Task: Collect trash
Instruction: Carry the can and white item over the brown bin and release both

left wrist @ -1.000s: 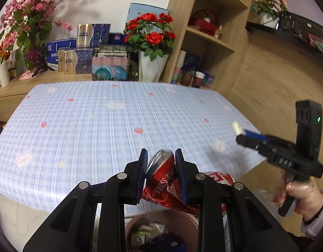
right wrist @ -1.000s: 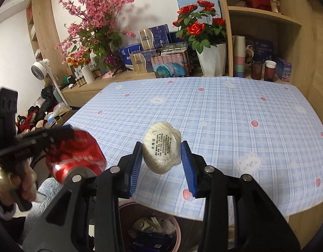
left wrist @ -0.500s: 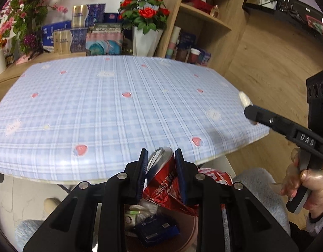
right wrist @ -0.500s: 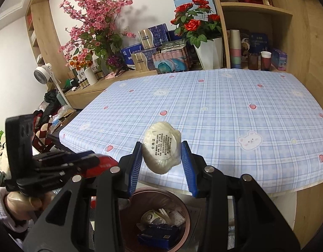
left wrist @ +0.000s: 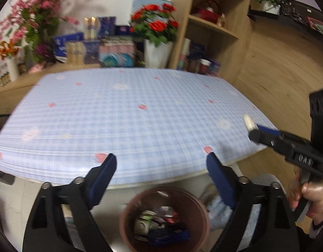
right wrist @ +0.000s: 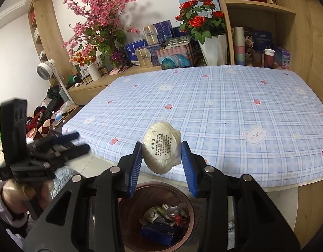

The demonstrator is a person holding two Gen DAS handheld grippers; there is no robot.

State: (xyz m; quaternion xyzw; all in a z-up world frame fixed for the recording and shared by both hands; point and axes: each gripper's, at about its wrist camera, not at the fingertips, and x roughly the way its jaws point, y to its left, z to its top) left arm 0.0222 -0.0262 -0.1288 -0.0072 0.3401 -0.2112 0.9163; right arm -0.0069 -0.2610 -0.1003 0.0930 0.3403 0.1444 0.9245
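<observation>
A broad table [right wrist: 235, 105] fills both views, draped in a smooth, glossy blue-and-white plaid cloth printed with small pink strawberries and white bear faces, its near edge curving down to a pale rim. Behind it stand light wood-grain shelves [right wrist: 260, 8] and a low wooden ledge crowded with shiny boxes, a spray of pink blossom [right wrist: 98, 16] and red roses in a tapered white vase [right wrist: 212, 50]. On the floor just below the table's near edge sits a round, smooth-walled reddish-brown bin [right wrist: 138, 205], already holding a jumble of crinkled wrappers, a crushed metallic can and a flat dark-blue box. The left gripper [left wrist: 161, 168], matte black with ribbed blue pads, hangs directly above the bin with its jaws spread wide and nothing between them; its view is smeared by blur. The right gripper [right wrist: 162, 157], of the same build, is clamped on a soft, rounded cream-white wad [right wrist: 162, 149] wrapped in thin clear film, a circular printed label facing the camera. The wad is held in the air above the bin, in front of the table's edge. From the left wrist view only a pale sliver of the wad shows at the right gripper's tips.
</observation>
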